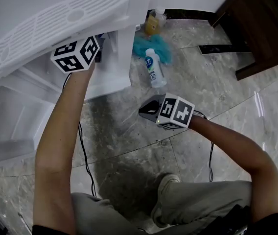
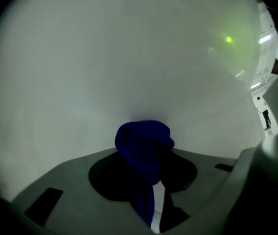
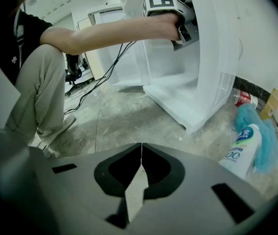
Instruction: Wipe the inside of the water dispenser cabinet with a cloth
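Cloth (image 2: 144,143), a dark blue wad, sits inside the white water dispenser cabinet (image 1: 11,111), pinched in the left gripper (image 2: 149,190) close against the pale inner wall.

Nearest me, the right gripper (image 3: 140,163) hangs over the marble floor (image 1: 129,146) with its jaws pressed together on nothing. Beyond it a white bottle (image 1: 153,68) and a teal rag (image 1: 151,48) lie just beside the cabinet's right side. Farther left, the arm reaches in under the slotted drip tray (image 1: 56,21). I'd say a good wipe here needs a firm pinch, the wad pushed flat to the wall, overlapping strokes into the corners, and the trailing cable (image 1: 82,146) kept free of the cabinet's edge.
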`<state>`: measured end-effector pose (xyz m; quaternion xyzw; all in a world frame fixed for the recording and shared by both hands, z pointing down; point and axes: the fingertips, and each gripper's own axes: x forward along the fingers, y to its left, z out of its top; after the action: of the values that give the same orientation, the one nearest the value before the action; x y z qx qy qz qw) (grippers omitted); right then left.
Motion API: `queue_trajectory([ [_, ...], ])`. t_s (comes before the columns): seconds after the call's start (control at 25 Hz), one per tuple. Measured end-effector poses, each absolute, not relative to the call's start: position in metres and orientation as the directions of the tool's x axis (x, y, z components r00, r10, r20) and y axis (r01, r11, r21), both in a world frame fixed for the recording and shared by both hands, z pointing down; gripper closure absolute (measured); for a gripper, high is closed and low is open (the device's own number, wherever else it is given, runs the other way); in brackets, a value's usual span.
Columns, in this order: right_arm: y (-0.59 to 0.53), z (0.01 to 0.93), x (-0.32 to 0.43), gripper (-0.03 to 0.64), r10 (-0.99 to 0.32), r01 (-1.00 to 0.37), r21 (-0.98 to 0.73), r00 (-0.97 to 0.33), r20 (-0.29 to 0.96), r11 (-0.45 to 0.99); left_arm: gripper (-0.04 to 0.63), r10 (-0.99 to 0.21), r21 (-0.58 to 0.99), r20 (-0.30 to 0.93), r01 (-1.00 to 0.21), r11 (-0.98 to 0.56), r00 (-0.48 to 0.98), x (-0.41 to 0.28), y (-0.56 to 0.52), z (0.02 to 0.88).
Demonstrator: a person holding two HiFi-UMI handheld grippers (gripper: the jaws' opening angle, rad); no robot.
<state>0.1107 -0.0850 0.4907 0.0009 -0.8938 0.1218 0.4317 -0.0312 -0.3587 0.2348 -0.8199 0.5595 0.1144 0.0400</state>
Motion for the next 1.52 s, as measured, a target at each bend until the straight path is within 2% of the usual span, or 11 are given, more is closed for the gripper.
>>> queue_trajectory([
  [0.12, -0.089, 0.493, 0.114, 0.618, 0.100, -0.115, -0.216, -0.621, 0.778, 0.970, 0.462, -0.902, 0.020, -0.205, -0.919, -0.393, 0.381, -0.029, -0.355, 0.238],
  [0.24, -0.092, 0.494, 0.111, 0.618, 0.097, -0.115, -0.211, -0.616, 0.782, 0.971, 0.462, -0.902, -0.047, -0.122, -0.910, -0.412, 0.414, -0.025, -0.351, 0.259],
  [0.4, -0.089, 0.492, 0.102, 0.618, 0.109, -0.106, -0.222, -0.626, 0.772, 0.969, 0.462, -0.902, -0.075, 0.021, -0.899, -0.432, 0.432, -0.029, -0.346, 0.305],
  [0.52, -0.086, 0.494, 0.099, 0.618, 0.121, -0.095, -0.228, -0.622, 0.773, 0.969, 0.462, -0.887, -0.104, 0.173, -0.887, -0.449, 0.428, -0.031, -0.341, 0.347],
  [0.72, -0.089, 0.495, 0.099, 0.618, 0.114, -0.100, -0.226, -0.631, 0.768, 0.969, 0.462, -0.790, -0.323, 0.427, -0.741, -0.588, 0.440, -0.016, -0.330, 0.414],
  [0.92, -0.088, 0.499, 0.105, 0.618, 0.125, -0.106, -0.243, -0.628, 0.768, 0.964, 0.462, -0.703, -0.401, 0.598, -0.616, -0.678, 0.384, -0.014, -0.332, 0.456],
  [1.2, -0.088, 0.498, 0.113, 0.618, 0.121, -0.136, -0.266, -0.640, 0.758, 0.954, 0.462, -0.706, -0.456, 0.652, -0.600, -0.657, 0.277, -0.016, -0.359, 0.471],
  [1.36, -0.081, 0.501, 0.120, 0.618, 0.125, -0.145, -0.276, -0.634, 0.764, 0.950, 0.463, -0.715, -0.452, 0.636, -0.610, -0.651, 0.291, -0.016, -0.357, 0.471],
  [1.52, -0.086, 0.500, 0.116, 0.618, 0.121, -0.137, -0.265, -0.632, 0.766, 0.955, 0.467, -0.665, -0.352, 0.658, -0.637, -0.686, 0.353, -0.010, -0.335, 0.471],
])
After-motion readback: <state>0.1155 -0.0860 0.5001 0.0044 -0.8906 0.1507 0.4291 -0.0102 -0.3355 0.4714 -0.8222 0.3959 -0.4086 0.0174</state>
